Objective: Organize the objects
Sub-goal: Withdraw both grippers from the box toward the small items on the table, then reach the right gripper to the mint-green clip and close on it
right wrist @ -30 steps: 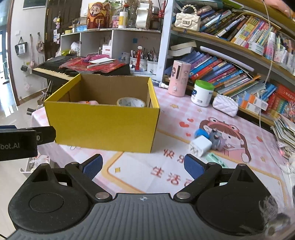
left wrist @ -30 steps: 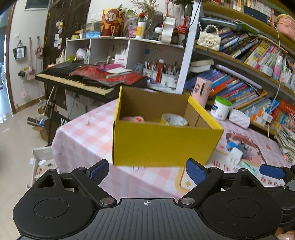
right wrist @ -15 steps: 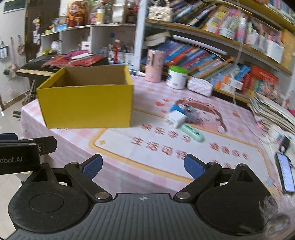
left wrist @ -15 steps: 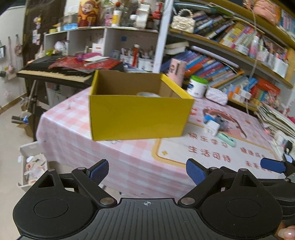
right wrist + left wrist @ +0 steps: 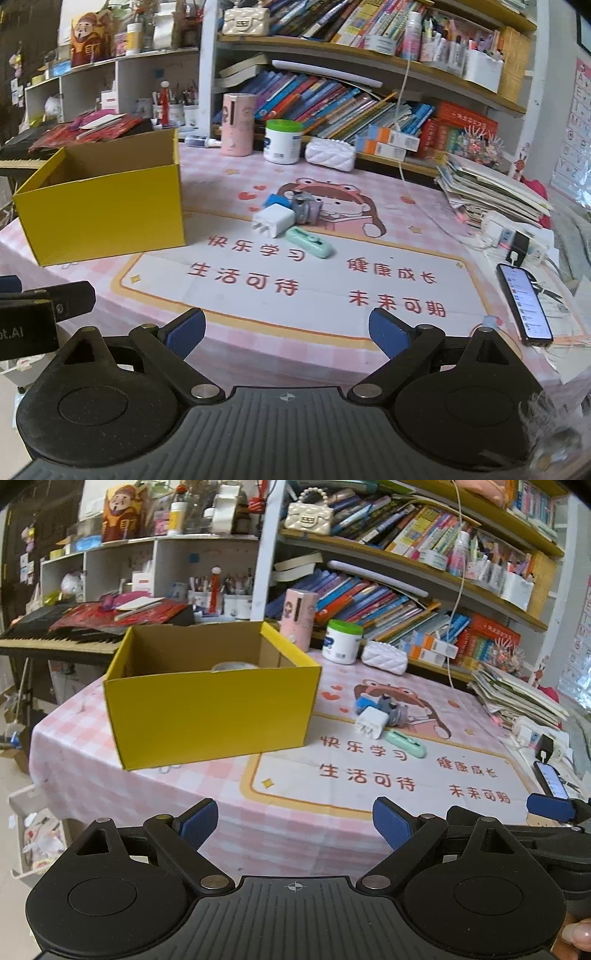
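Both empty, jaws spread wide: left hand-held gripper (image 5: 295,825) and right hand-held gripper (image 5: 286,332), short of the pink checked table (image 5: 369,221). Ahead of the right one, small loose things bunched touching: white square plug charger (image 5: 274,220), mint-green oblong case (image 5: 309,242); ahead-left, open yellow cardboard box (image 5: 107,210). Likely trouble: nudging a neighbour while pinching one, or scattering the cluster.
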`<act>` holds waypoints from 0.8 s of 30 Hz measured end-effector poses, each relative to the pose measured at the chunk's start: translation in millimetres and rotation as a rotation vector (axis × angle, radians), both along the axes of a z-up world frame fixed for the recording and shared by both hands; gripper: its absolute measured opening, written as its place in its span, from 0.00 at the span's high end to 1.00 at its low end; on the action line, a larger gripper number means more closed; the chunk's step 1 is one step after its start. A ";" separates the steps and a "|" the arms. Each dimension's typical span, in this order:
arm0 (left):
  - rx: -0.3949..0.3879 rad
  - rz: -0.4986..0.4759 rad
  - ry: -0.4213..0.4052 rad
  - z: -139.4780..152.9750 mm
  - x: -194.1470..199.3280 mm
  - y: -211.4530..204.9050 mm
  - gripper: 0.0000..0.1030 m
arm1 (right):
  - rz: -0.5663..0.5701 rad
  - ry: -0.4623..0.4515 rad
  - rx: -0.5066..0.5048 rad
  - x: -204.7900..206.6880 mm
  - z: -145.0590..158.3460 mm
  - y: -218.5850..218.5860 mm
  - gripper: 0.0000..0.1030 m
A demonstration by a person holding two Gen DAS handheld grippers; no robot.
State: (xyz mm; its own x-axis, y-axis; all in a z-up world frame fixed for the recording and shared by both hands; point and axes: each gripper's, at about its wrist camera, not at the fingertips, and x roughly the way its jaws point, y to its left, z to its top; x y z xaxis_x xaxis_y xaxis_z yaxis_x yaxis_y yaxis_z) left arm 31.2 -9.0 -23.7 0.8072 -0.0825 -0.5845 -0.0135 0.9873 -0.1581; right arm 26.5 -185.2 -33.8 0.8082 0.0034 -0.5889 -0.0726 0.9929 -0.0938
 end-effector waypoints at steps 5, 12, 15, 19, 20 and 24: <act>0.005 -0.028 -0.004 1.8 12.7 -13.7 0.10 | -0.020 -0.008 -0.001 6.3 2.3 -14.1 0.07; 0.024 -0.062 0.004 1.6 37.9 -39.6 0.10 | -0.048 0.016 0.006 32.2 0.8 -41.1 0.07; 0.024 -0.055 0.005 1.6 50.3 -47.8 0.10 | -0.046 0.025 0.007 46.4 -0.3 -50.0 0.07; 0.025 -0.042 0.015 0.3 65.3 -56.8 0.10 | -0.024 0.039 0.006 67.4 -1.9 -59.7 0.07; 0.026 -0.038 0.017 0.0 69.8 -59.4 0.10 | -0.018 0.042 0.005 73.0 -2.2 -61.5 0.07; 0.026 -0.021 0.024 -1.7 86.1 -68.3 0.10 | 0.007 0.053 0.005 95.4 -3.7 -70.6 0.07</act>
